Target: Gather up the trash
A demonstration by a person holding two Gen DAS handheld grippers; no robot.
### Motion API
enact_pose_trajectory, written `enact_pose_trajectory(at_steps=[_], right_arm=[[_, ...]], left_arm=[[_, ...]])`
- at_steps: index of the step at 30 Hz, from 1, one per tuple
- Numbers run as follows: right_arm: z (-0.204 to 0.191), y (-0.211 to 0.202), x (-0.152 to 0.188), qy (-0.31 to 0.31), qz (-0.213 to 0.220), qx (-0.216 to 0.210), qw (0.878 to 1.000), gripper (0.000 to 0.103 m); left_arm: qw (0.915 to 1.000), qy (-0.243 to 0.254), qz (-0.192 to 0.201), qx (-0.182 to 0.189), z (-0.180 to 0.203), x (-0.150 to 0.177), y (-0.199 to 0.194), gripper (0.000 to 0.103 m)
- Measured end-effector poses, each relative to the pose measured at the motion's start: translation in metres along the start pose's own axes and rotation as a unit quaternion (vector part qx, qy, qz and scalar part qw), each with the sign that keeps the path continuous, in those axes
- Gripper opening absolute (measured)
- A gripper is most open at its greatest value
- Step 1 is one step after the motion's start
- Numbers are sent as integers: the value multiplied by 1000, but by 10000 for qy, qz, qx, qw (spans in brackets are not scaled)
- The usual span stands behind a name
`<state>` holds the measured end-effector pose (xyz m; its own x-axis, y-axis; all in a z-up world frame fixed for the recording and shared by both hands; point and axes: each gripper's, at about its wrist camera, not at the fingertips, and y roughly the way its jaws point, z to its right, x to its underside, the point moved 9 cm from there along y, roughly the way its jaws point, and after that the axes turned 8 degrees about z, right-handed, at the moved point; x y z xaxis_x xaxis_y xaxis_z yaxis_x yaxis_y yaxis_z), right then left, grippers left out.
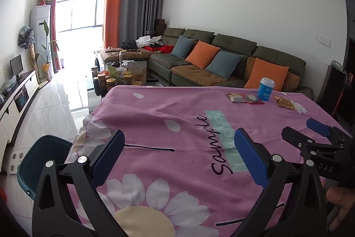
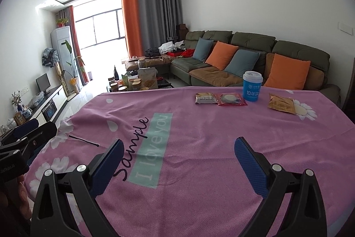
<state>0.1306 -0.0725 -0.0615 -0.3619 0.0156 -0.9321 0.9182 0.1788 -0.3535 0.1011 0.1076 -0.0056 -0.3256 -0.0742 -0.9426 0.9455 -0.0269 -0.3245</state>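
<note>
Both grippers hover over the near half of the pink tablecloth [image 2: 199, 137], apart from it. Left gripper [image 1: 177, 148] jaws wide, nothing between them; right gripper [image 2: 178, 156] same. Trash sits at the far side, about 1 o'clock from the right gripper: blue cup [image 2: 251, 87] upright, red wrapper [image 2: 230, 99] just left of it, grey packet [image 2: 205, 98] touching the wrapper, gold packet [image 2: 280, 103] right of the cup. Teal bin [image 1: 42, 163] off the table edge, 9 o'clock from the left gripper.
</note>
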Motion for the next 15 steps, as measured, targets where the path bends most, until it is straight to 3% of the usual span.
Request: enact_pose_trajectory(at_steps=[15], right_arm=[[2, -25, 2, -177, 338, 446, 9983, 96]], left_arm=[[9997, 177, 120, 112, 15, 6, -14, 97]])
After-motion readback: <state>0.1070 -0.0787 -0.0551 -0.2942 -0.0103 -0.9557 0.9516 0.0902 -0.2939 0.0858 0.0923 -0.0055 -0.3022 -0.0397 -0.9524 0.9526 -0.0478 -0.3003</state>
